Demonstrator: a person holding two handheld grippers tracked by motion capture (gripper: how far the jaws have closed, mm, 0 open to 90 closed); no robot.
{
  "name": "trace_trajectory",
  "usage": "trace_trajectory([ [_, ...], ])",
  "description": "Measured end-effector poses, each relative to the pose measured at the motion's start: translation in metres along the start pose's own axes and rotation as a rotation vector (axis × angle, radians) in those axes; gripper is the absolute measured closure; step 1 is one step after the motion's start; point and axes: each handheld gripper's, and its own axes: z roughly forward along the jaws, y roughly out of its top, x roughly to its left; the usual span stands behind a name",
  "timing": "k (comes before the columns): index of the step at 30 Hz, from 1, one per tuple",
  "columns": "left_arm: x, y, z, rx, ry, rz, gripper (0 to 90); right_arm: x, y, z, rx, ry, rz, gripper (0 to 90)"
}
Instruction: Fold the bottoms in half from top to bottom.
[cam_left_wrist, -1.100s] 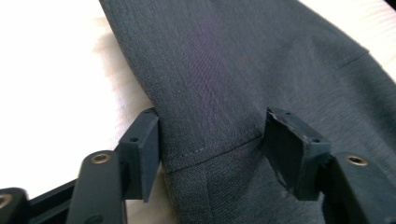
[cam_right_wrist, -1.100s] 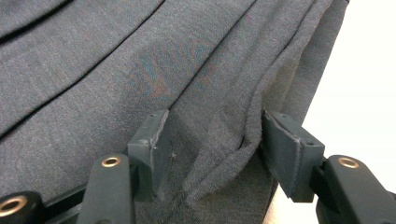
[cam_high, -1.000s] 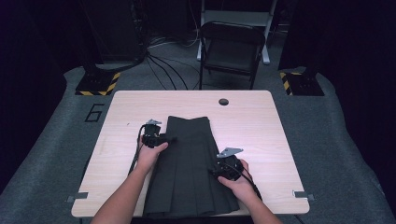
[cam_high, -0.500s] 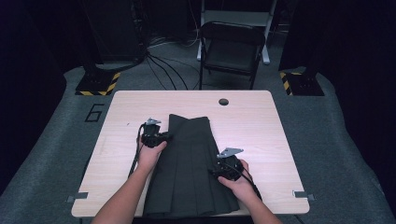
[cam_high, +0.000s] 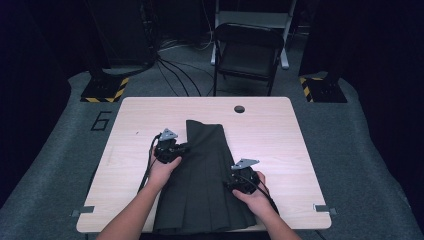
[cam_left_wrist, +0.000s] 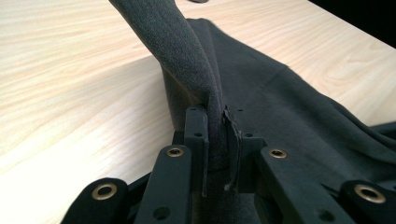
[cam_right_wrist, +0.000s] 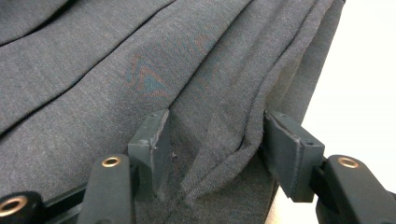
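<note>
Dark skirt (cam_high: 205, 175) on the table (cam_high: 280, 130): left gripper (cam_left_wrist: 215, 135) has just been closing, now pinching its edge, right gripper (cam_right_wrist: 215, 144) gaping over pleats, folding barely begun.

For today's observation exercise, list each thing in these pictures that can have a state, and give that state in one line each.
Dark skirt: spread flat on the table, its left edge pinched and lifted.
Left hand-held gripper: jaws just closed, shut on the skirt's edge.
Right hand-held gripper: jaws apart, straddling folds at the skirt's right edge.
Folding chair: unfolded, unoccupied.
Table: cable hole uncovered.
</note>
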Motion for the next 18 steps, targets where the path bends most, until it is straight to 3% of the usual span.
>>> trace_trajectory([
  [12,-0.03,-0.012,-0.01,0.012,-0.088,0.125,81.4,0.001,0.002,0.0,0.019,-0.012,-0.023,43.0],
  [13,-0.031,-0.013,-0.012,0.016,-0.09,0.138,81.4,0.002,0.002,0.001,0.012,-0.02,-0.003,43.3],
  [15,-0.033,-0.017,-0.016,0.03,-0.101,0.158,81.5,0.002,0.002,0.0,0.023,-0.015,-0.013,43.7],
  [18,-0.032,-0.024,-0.021,0.032,-0.113,0.158,81.6,0.002,0.003,0.0,0.027,-0.014,-0.016,44.6],
])
